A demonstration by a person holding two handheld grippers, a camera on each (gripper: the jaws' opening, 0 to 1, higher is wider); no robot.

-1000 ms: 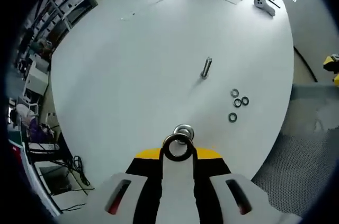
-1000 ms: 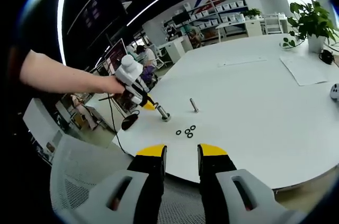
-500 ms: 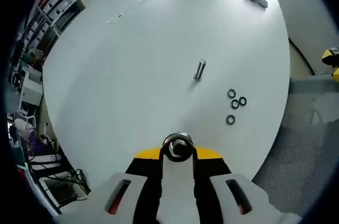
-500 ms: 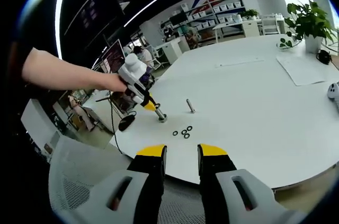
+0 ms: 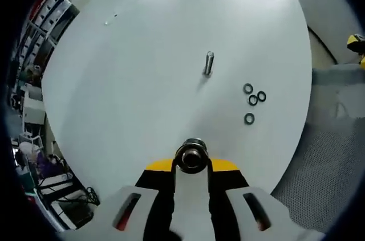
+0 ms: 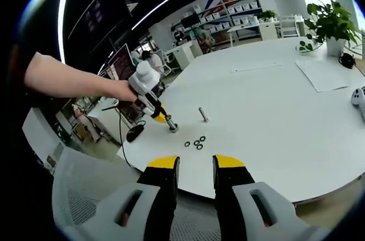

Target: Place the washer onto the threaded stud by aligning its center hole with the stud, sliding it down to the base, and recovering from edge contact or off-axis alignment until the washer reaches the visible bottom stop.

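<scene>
A metal washer point(image 5: 193, 157) is clamped between the yellow-tipped jaws of the left gripper point(image 5: 193, 165), held just above the near edge of a large round white table point(image 5: 142, 70). Its ring seems to sit over a metal part beneath it, though the fisheye view is too cramped to be sure. Farther in on the table stands an upright threaded stud point(image 5: 209, 62), well apart from the held washer. To the side of the stud lie four spare washers point(image 5: 252, 99) in a loose cluster, flat on the tabletop.

In the right gripper view, a person's hand point(image 6: 117, 90) holds the left gripper at the table edge. The right gripper point(image 6: 194, 168) hovers off the table, over a mesh chair back point(image 6: 85, 195), its jaws slightly apart and gripping nothing. A potted plant point(image 6: 331, 24) stands at the table's far side.
</scene>
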